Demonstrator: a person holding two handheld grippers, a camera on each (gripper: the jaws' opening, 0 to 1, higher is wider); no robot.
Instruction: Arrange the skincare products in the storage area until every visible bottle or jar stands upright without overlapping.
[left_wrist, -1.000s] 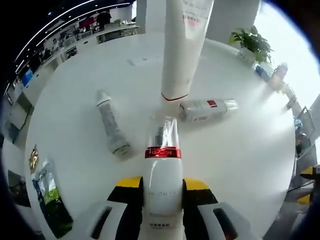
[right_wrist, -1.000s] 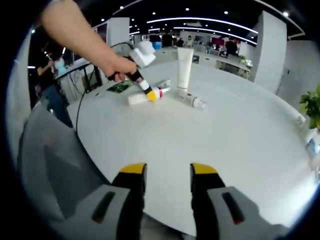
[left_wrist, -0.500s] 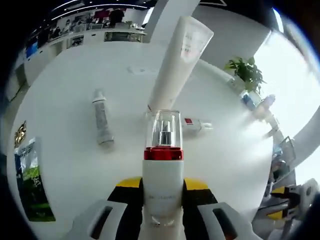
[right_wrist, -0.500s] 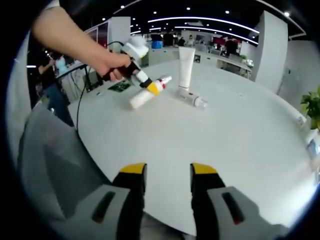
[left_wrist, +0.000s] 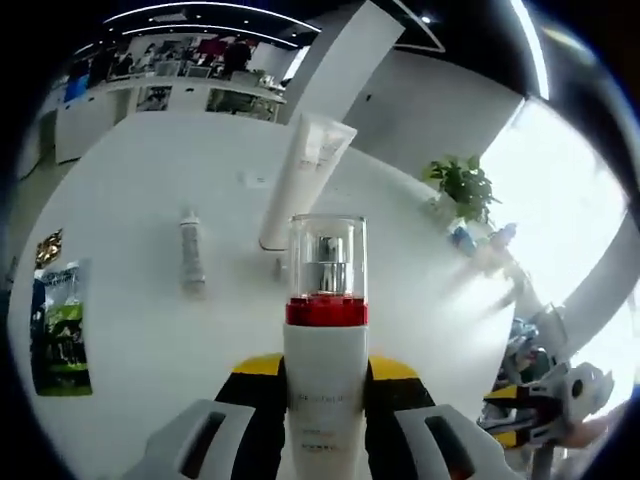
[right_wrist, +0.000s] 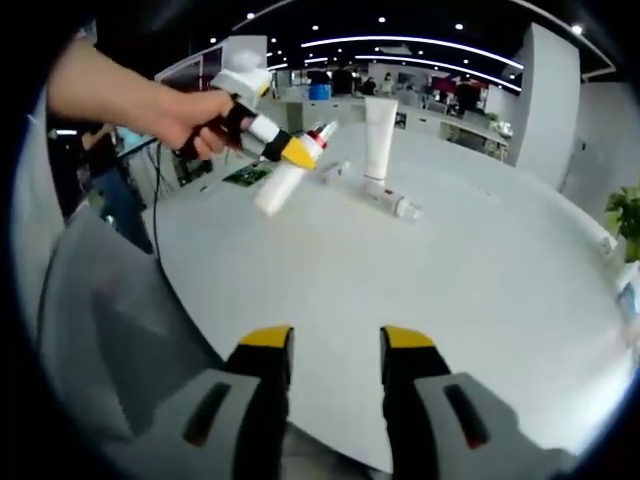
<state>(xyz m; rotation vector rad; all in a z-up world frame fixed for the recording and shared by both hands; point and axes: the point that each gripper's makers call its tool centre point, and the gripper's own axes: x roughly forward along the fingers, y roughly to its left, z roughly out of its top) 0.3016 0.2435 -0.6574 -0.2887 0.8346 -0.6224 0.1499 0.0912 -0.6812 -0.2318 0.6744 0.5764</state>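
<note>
Standing upright so far is one white tube (right_wrist: 378, 138) at twelve o'clock on the table (right_wrist: 480, 300), while two small bottles (right_wrist: 392, 201) (left_wrist: 189, 250) lie flat beside it, the left gripper (right_wrist: 275, 148) clamps one pump bottle (left_wrist: 324, 340) aloft, tilted, and the right gripper (right_wrist: 335, 362) gapes empty.

A round white table (left_wrist: 150, 400) is seen. A tall white tube (left_wrist: 303, 178) stands upright near centre. At its 9 o'clock a slim tube (left_wrist: 189, 252) lies flat; a green packet (left_wrist: 60, 330) lies at 8 o'clock. A small bottle (right_wrist: 390, 201) lies flat beside the tall tube.
</note>
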